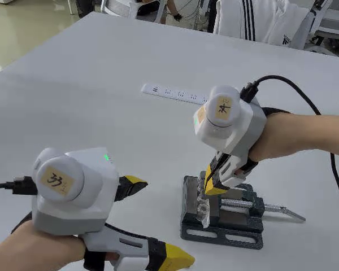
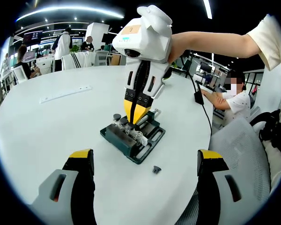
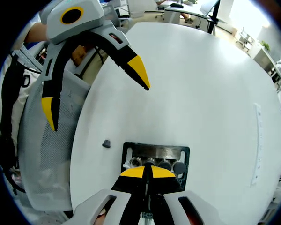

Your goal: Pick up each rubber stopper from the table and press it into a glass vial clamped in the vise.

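Now the right gripper (image 1: 213, 189) points almost straight down over a small dark vise (image 1: 221, 230) on a white table (image 1: 90, 84). Its yellow tips are pressed together, right at the mouths of the glass vials (image 3: 150, 162) clamped in a row in the vise. Whether the tips pinch a stopper or merely push on one cannot be told, because they hide that spot.

In the right gripper view, the vial at the right end of the row wears a dark cap (image 3: 179, 166), while those beside it look clear. One loose stopper (image 2: 156, 169) lies on the table just near the vise, apart from it.

The left gripper (image 1: 155, 220) hangs at the near left with its jaws spread wide and holding nothing, well apart from the vise. A white power strip (image 1: 172, 92) lies far behind.

This looks like the pressing step. It probably goes best with the tips centred on one vial mouth and the push going straight down, slow and even, since glass may crack under a sideways shove. A tilted stopper would likely jam or pop out. The spread left gripper seems well placed to fetch the loose stopper next.
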